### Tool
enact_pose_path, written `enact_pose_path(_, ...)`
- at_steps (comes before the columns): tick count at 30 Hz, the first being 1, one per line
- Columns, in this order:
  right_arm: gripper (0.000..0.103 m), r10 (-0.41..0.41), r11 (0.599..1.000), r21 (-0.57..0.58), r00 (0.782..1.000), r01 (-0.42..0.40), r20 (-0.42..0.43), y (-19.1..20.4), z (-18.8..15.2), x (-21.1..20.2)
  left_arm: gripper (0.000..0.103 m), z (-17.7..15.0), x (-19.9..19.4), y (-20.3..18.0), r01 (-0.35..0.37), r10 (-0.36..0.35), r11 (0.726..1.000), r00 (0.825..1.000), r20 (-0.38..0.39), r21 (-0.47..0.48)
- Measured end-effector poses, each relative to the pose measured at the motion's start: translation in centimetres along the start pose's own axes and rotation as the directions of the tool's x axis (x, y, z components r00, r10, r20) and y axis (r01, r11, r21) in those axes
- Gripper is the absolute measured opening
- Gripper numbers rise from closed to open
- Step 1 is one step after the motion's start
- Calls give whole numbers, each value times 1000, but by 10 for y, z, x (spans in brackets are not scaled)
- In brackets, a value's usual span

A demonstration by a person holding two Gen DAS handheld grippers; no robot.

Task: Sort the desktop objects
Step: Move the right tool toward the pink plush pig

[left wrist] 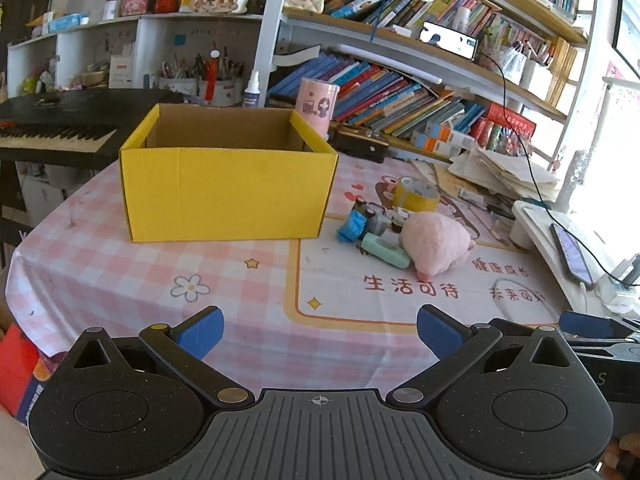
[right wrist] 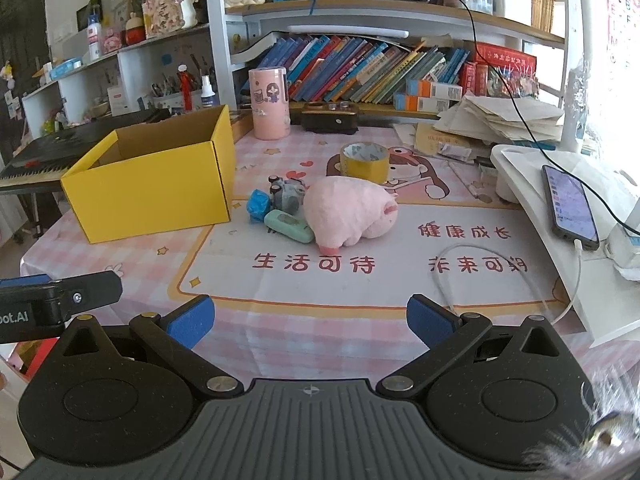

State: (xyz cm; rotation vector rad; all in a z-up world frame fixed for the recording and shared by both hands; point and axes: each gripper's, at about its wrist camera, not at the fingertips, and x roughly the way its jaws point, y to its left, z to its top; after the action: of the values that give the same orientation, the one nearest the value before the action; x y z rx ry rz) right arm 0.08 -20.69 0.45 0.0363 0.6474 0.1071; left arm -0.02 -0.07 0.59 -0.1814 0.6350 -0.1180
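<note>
An open yellow cardboard box (left wrist: 228, 192) (right wrist: 152, 192) stands on the pink checked tablecloth. To its right lies a cluster: a pink plush toy (left wrist: 434, 242) (right wrist: 350, 216), a mint green case (left wrist: 386, 250) (right wrist: 289, 226), a blue crumpled item (left wrist: 352, 226) (right wrist: 258, 203), a small grey toy camera (left wrist: 376, 218) (right wrist: 287, 194) and a yellow tape roll (left wrist: 416, 194) (right wrist: 365, 160). My left gripper (left wrist: 320, 332) is open and empty near the front edge. My right gripper (right wrist: 310, 320) is open and empty, also well short of the cluster.
A pink cylinder (right wrist: 270, 104) and a black device (right wrist: 330, 118) stand behind the box. A keyboard (left wrist: 52, 132) lies at the left. A white stand with a phone (right wrist: 570, 208) and a white cable (right wrist: 480, 268) is at the right. Bookshelves (right wrist: 360, 68) line the back.
</note>
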Motion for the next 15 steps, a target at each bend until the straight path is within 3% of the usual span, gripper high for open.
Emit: enact_pose_path(15,103,25,1000,14,999,-24,-34,-13,14,26,103,9,20,-2,-32,32,999,999,-28,-18)
